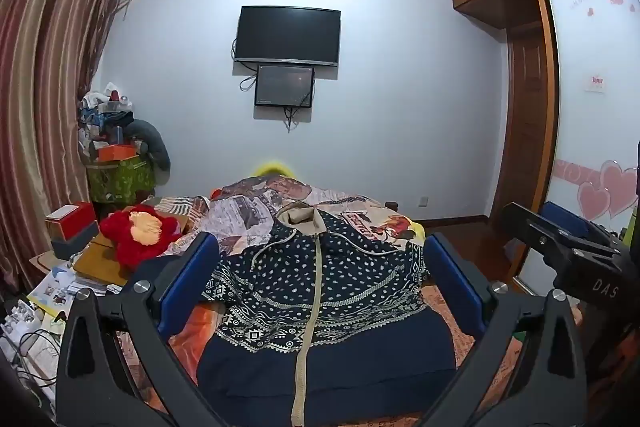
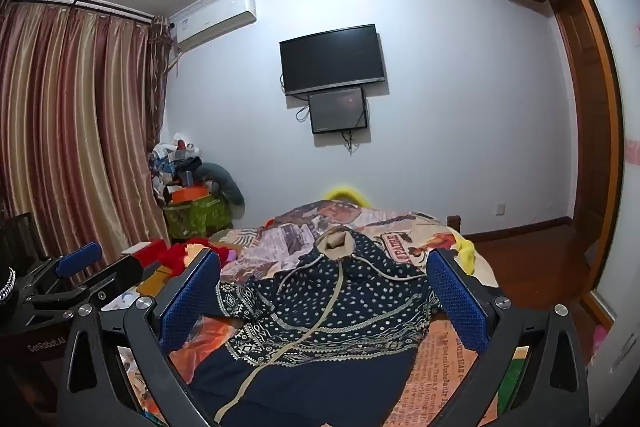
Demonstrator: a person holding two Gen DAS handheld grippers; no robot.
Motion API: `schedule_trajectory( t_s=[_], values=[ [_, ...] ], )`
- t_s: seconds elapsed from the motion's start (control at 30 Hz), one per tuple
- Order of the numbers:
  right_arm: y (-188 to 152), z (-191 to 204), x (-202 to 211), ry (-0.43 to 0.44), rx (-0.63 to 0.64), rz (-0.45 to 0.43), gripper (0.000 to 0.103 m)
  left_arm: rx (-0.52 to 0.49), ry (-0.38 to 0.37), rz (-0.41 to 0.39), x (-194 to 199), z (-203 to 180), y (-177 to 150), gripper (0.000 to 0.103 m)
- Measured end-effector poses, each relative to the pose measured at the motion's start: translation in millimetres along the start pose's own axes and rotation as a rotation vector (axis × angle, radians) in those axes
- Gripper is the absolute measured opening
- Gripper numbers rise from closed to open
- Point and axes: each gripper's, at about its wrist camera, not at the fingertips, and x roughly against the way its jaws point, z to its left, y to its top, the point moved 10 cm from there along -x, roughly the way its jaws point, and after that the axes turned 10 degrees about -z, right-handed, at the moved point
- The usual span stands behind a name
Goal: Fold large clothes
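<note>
A navy hoodie [image 1: 352, 267] with white dots, patterned bands and a beige zipper lies front up on the bed [image 1: 360, 211], its hood toward the far wall. My left gripper [image 1: 320, 241] hovers open above the hoodie's near hem, nothing between its blue pads. My right gripper [image 2: 323, 255] is likewise open over the hoodie [image 2: 360, 307], a little to the right, with nothing held. Each gripper shows in the other's view: the right gripper [image 1: 560, 231] at the right edge, the left gripper [image 2: 96, 267] at the left edge. The sleeves are bunched at the sides.
A red plush toy [image 1: 136, 231], boxes [image 1: 68, 223], papers and cables [image 1: 52, 291] crowd the bed's left side. A cluttered pile [image 1: 116, 147] fills the corner by the curtain. A wardrobe [image 1: 592, 107] and wooden floor [image 2: 532, 251] lie to the right.
</note>
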Motion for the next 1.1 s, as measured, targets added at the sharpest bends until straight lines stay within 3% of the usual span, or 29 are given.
schedule_trajectory(
  t_s=[1.1],
  values=[
    [-4.1,-0.1,-3.1,-0.007,0.001,0.019,0.103,0.002,0.004,0.025,-2.4,4.5,-7.8,0.103]
  ],
)
